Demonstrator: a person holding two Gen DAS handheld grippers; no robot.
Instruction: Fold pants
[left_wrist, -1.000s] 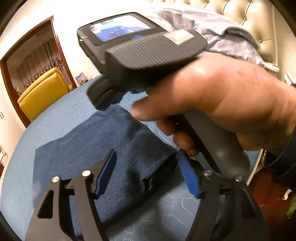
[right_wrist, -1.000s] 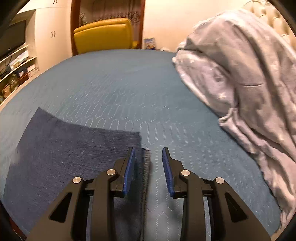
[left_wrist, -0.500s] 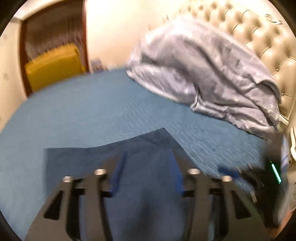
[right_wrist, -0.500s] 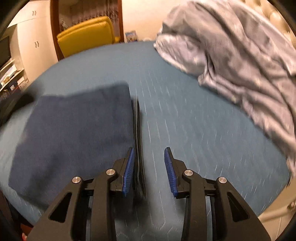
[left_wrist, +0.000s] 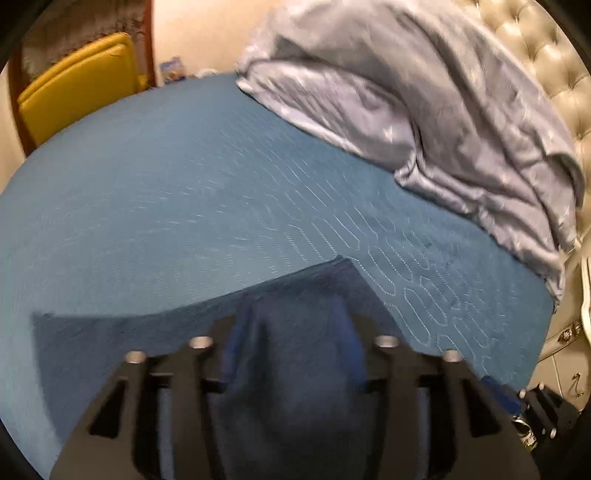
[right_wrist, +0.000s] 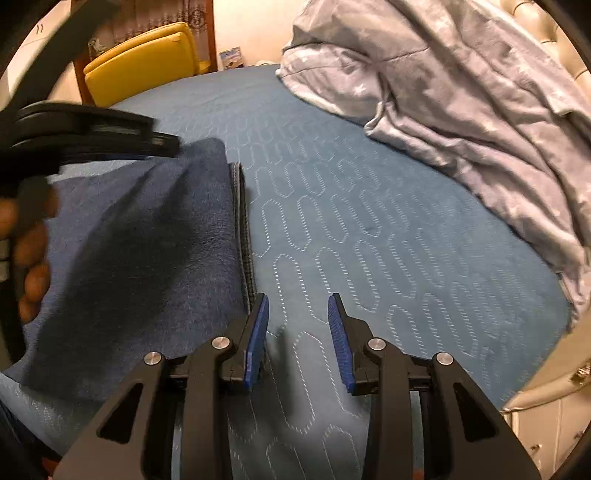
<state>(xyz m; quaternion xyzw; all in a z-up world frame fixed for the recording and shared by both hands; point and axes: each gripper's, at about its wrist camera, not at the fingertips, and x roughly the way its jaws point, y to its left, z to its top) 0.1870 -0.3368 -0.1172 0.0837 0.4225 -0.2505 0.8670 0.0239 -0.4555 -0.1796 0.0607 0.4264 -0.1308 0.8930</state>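
Note:
The dark blue pants (right_wrist: 140, 236) lie folded flat on the blue quilted bedspread (right_wrist: 369, 221), with the stacked folded edge running along their right side. My right gripper (right_wrist: 297, 317) is open and empty, just right of the pants' near right corner. My left gripper (left_wrist: 291, 325) is open and hovers over the pants (left_wrist: 295, 387), which fill the space between and under its fingers. In the right wrist view the left gripper (right_wrist: 162, 142) shows from the side above the pants' far left part, held by a hand.
A crumpled grey duvet (left_wrist: 424, 103) is piled at the far right of the bed, against a tufted cream headboard (left_wrist: 546, 55). A yellow chair (right_wrist: 144, 62) stands beyond the bed's far edge. The bed's near right edge drops off to the floor (left_wrist: 565, 354).
Both grippers have pulled back and up from the pants. The left gripper swung away from the right hand and now looks across the bed. The pants lie folded and let go.

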